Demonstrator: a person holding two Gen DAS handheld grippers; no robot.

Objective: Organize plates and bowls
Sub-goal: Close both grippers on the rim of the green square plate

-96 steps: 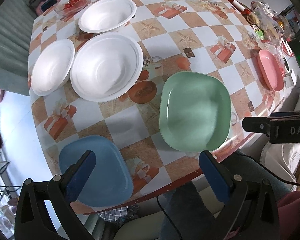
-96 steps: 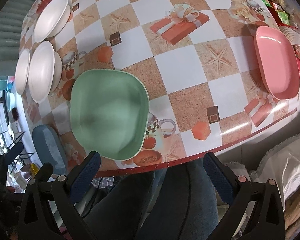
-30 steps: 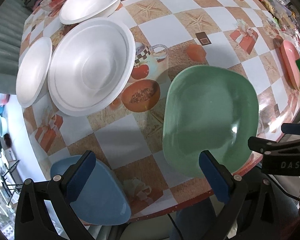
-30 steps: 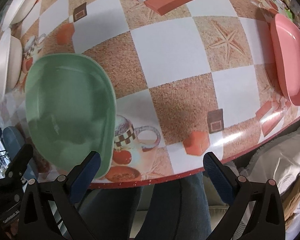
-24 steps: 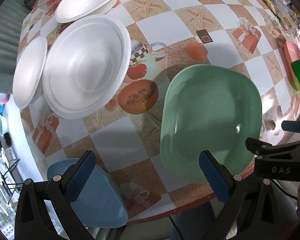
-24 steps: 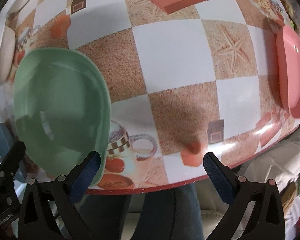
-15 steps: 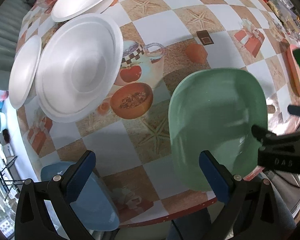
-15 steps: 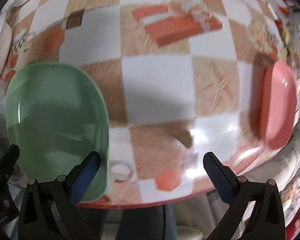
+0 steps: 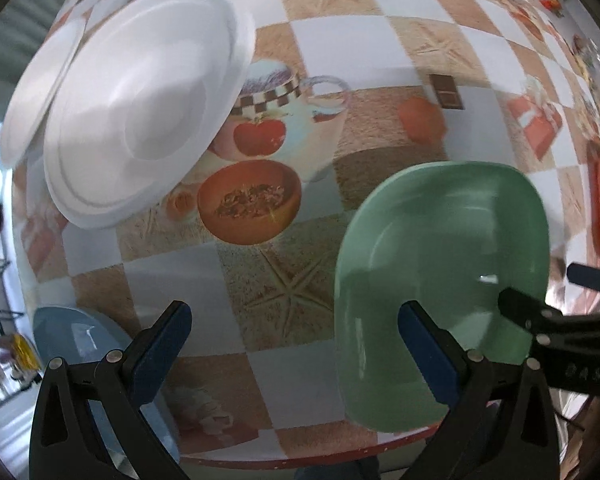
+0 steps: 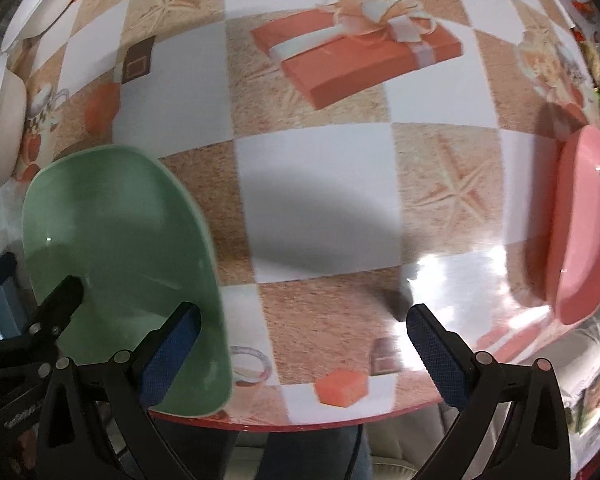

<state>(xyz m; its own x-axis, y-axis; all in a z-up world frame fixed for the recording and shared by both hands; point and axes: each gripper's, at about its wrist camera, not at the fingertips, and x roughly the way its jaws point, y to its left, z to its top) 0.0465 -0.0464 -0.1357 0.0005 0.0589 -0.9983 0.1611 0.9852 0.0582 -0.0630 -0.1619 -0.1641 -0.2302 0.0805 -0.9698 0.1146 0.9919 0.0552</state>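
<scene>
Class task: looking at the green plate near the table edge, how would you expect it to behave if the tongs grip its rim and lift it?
The green plate looks rigid, probably plastic, so it should hold shape. Its glossy surface may slip between the pads. Gripped at one rim, it would likely tilt.

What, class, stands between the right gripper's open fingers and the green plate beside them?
Nothing visible does. The right gripper is open, and its left finger already overlaps the green plate at the table edge. The pink plate lies apart, far right.
</scene>
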